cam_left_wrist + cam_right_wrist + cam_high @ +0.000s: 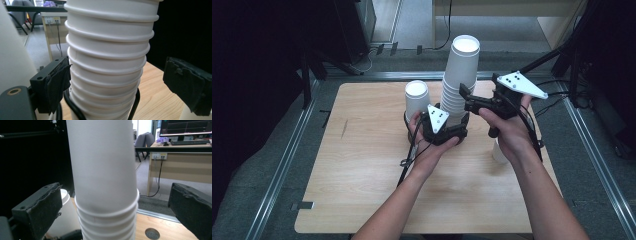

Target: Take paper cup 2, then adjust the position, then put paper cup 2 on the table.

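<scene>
Tall stack of white paper cups [458, 85] without readable print, left gripper [117, 82] spread around its base, right gripper [120, 212] spread around its middle, single cup [417, 98] on left.

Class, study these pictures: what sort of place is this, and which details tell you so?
Probably an office or lab set up for recording. A desk carries a monitor and keyboard, office chairs stand behind, and the wooden table sits inside a metal frame.
</scene>
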Available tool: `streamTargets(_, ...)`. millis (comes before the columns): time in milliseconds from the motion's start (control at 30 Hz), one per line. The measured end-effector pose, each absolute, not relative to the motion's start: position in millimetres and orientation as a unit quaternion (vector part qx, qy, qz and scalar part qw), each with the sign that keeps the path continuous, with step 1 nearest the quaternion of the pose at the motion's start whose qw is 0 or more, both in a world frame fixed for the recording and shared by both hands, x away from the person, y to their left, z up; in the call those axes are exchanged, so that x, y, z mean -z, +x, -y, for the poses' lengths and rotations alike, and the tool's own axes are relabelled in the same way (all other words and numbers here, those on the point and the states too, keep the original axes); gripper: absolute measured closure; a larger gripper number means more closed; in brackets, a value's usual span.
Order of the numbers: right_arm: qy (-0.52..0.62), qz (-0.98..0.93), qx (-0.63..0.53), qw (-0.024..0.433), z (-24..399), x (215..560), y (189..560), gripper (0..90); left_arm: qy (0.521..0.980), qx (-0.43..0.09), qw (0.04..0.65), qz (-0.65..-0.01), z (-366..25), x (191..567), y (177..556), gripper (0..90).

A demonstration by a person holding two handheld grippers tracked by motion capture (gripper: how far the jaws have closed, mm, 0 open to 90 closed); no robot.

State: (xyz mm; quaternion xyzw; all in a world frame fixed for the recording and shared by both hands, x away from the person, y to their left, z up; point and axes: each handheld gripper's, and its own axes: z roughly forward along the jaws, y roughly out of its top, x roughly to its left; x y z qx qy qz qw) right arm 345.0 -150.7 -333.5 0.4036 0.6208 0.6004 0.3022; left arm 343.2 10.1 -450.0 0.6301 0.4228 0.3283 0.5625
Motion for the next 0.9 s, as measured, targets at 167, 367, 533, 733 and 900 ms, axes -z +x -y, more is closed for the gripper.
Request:
streamTargets(167,0.400,-0.630,-0.593,0.304,138,330,359,0.0,0.620,-0.342,0.557,-0.434,-4,452,348,8.1)
streamTargets(367,0.397,-0.639,-0.585,0.304,131,326,373,0.0,0.619,-0.355,0.545,-0.440,-1,453,354,8.0)
streamTargets(533,0.397,-0.647,-0.577,0.301,123,328,380,0.0,0.617,-0.359,0.543,-0.442,0,452,355,8.1)
streamTargets(733,0.400,-0.648,-0.575,0.299,118,332,386,0.0,0.615,-0.361,0.543,-0.444,1,452,356,8.1)
streamTargets(900,0.402,-0.647,-0.578,0.292,117,332,389,0.0,0.613,-0.361,0.544,-0.444,1,452,357,8.1)
